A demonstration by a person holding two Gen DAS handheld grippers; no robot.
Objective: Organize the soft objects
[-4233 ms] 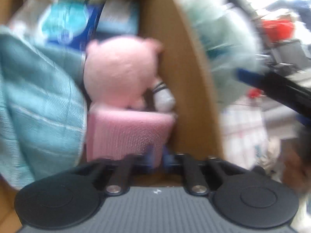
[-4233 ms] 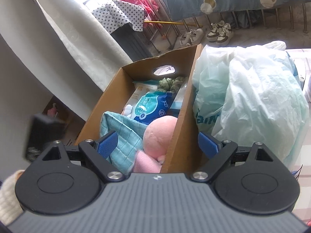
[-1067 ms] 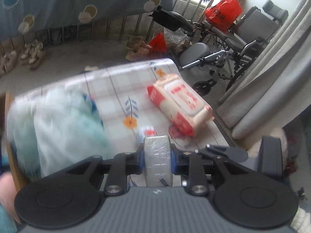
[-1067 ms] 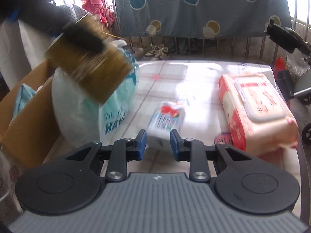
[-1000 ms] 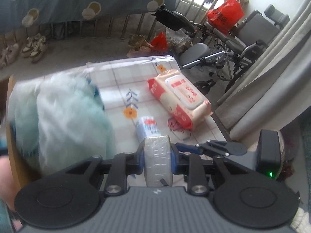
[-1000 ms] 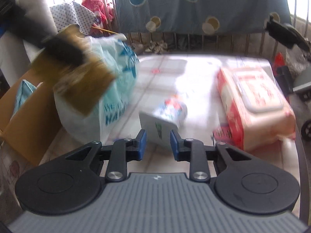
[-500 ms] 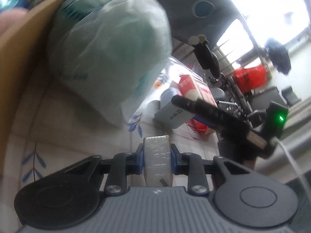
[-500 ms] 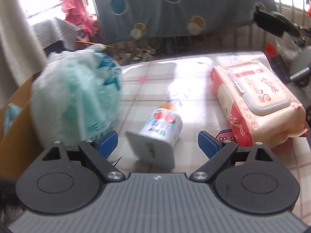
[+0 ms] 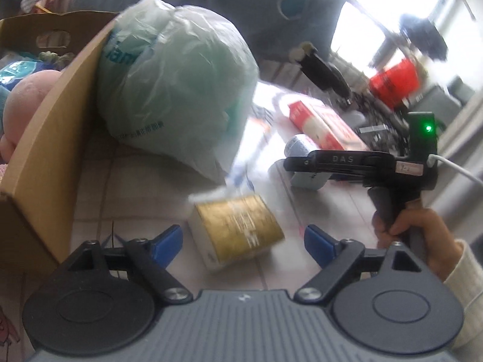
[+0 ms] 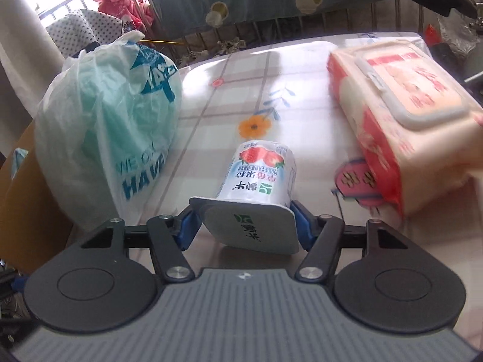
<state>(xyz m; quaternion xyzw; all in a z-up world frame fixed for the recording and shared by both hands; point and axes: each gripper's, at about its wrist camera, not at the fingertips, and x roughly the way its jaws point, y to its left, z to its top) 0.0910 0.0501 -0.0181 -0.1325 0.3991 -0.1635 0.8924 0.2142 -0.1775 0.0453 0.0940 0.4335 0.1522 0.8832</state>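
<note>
Crinkled green plastic bag (image 9: 178,84), boxy gold pack (image 9: 238,232), smooth cylindrical cup (image 10: 256,172).

The left hand-held gripper (image 9: 240,239), which clamped a small gold-wrapped rectangular packet (image 9: 238,235) half a second ago, now has its jaws opening, and the packet lies free on the checked surface (image 9: 151,187) between the blue pads, touching neither. The right hand-held gripper (image 10: 243,226), spread wide half a second ago, is closing around the lid end of the toppled white strawberry yogurt cup (image 10: 256,184).
</note>
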